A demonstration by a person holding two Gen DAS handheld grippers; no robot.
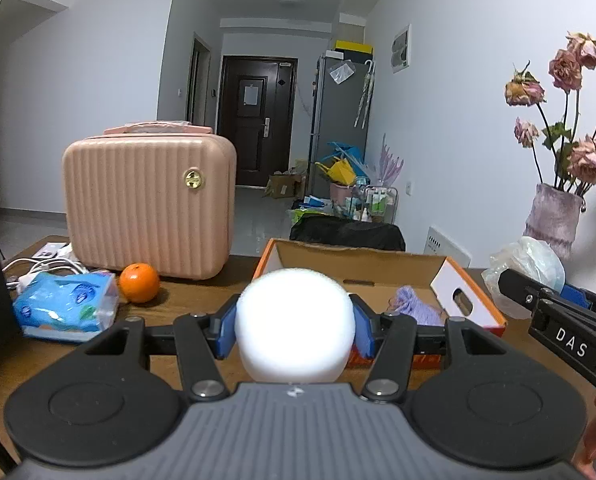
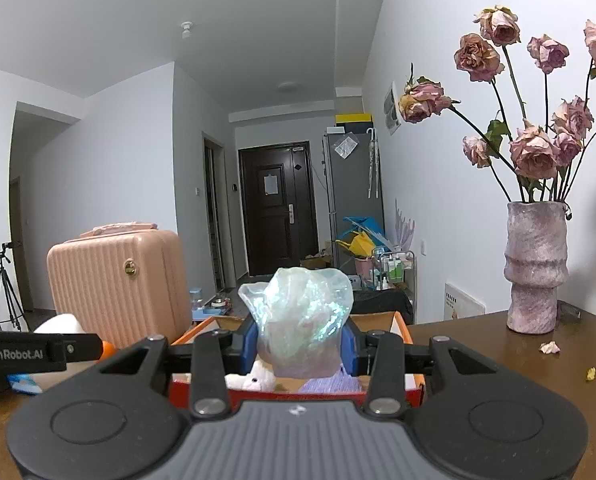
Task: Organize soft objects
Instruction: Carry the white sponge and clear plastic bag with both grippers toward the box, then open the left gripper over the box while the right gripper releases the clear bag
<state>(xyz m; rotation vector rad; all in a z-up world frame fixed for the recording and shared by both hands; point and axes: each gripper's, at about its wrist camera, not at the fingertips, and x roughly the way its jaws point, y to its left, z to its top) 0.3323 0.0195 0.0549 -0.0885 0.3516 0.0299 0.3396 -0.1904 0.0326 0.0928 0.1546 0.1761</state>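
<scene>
The left gripper [image 1: 295,322] is squeezing a round white foam ball [image 1: 295,320] between its blue fingers [image 1: 227,330]; the right gripper [image 2: 300,344] is pinching a crumpled iridescent plastic bag [image 2: 304,320]. Both are hovering at the orange cardboard box [image 1: 472,286] on the desk [image 1: 186,300] — apparently mid-delivery. Next: lowering each inside, then letting go.

**Both grippers clamped and raised**

The left gripper [image 1: 295,326] was held level, its blue-padded fingers [image 1: 225,330] pressed against either side of a white ball [image 1: 295,324]. The right gripper [image 2: 304,340] pointed forward just beside it, its jaws closed on a crumpled iridescent bag [image 2: 304,320]. A sliver of the person's right hand [image 1: 592,436] showed at the handle.
</scene>
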